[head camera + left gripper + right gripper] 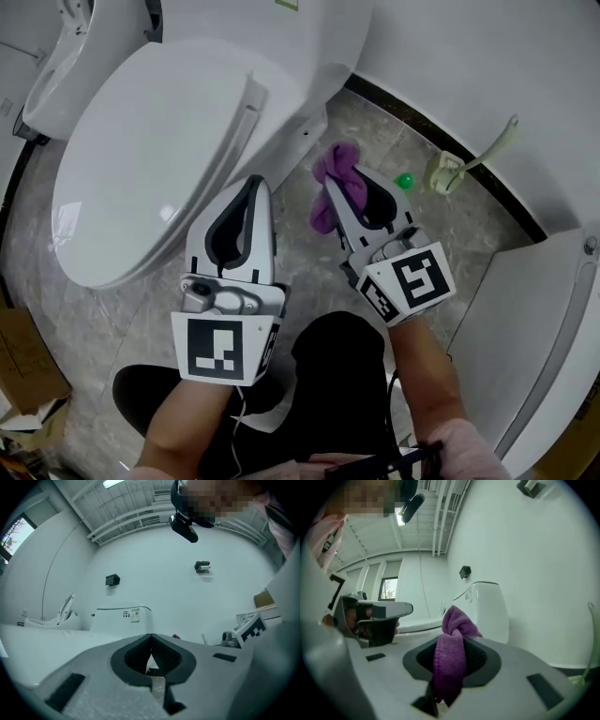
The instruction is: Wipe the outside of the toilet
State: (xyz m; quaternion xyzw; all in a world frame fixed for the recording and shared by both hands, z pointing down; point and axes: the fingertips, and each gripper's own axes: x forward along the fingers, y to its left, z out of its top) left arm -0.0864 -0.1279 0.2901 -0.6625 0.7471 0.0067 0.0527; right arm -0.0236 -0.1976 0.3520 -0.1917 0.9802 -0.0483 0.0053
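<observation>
The white toilet [159,141] stands at the upper left with its lid down; its tank [487,611] also shows in the right gripper view. My right gripper [345,180] hovers over the floor just right of the toilet's base, shut on a purple cloth [328,167] that bunches out past the tips and hangs through the jaws [450,656]. My left gripper [254,184] is shut with nothing in it, its tips by the right edge of the lid. In the left gripper view the jaws [151,637] meet in front of the tank [123,619].
A toilet brush in its holder [452,171] and a small green ball [404,181] lie by the wall on the marbled floor. Another white fixture [548,319] stands at the right, a second toilet [56,56] at the top left, and a cardboard box [23,366] at the lower left.
</observation>
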